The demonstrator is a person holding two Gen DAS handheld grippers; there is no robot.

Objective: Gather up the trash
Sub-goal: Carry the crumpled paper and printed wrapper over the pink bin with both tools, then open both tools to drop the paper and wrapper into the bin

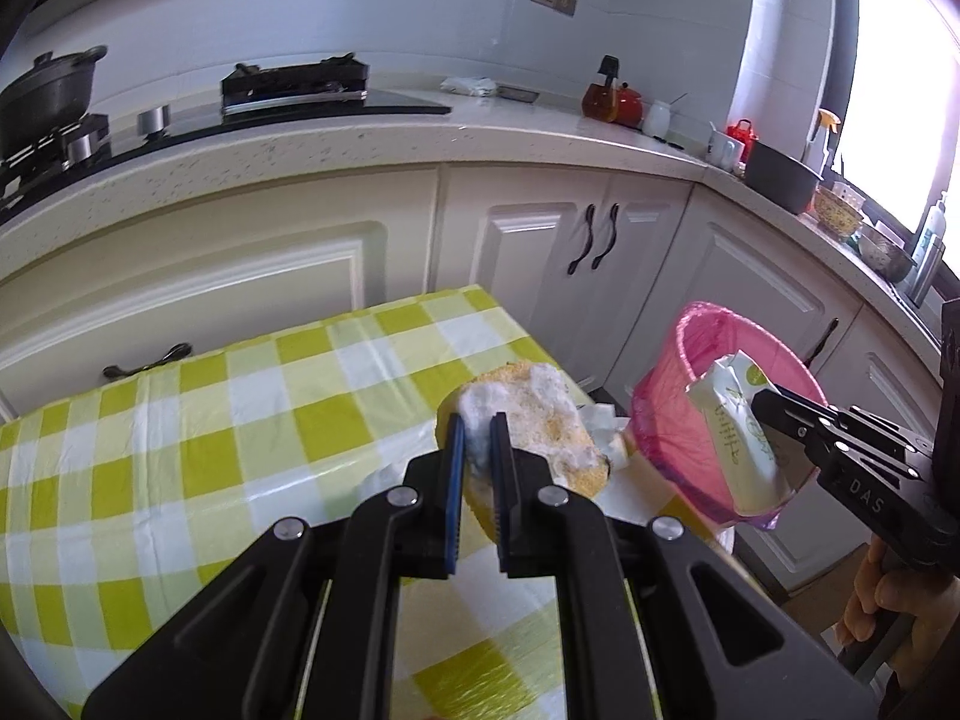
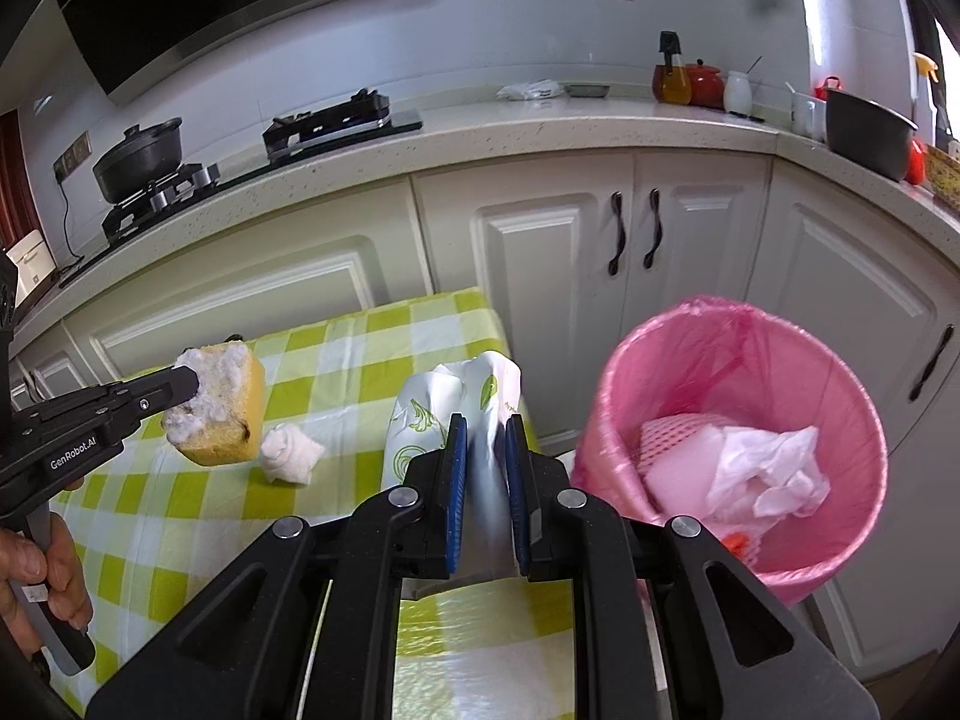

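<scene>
The left gripper (image 1: 477,438) has its jaws clenched on a yellow sponge (image 1: 540,420); the right gripper (image 2: 486,438) has its jaws clamping a white-green wipes packet (image 2: 420,420). Gripper bodies read "GenRobot.AI" and "DAS".

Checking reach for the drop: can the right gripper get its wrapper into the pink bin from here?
Probably yes. The right gripper, shut on the wrapper, is beside the pink bin, whose mouth is open and only part filled; nothing stands between them.

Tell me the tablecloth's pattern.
Yellow-green and white checks on the tablecloth; clearest in the left wrist view.
</scene>
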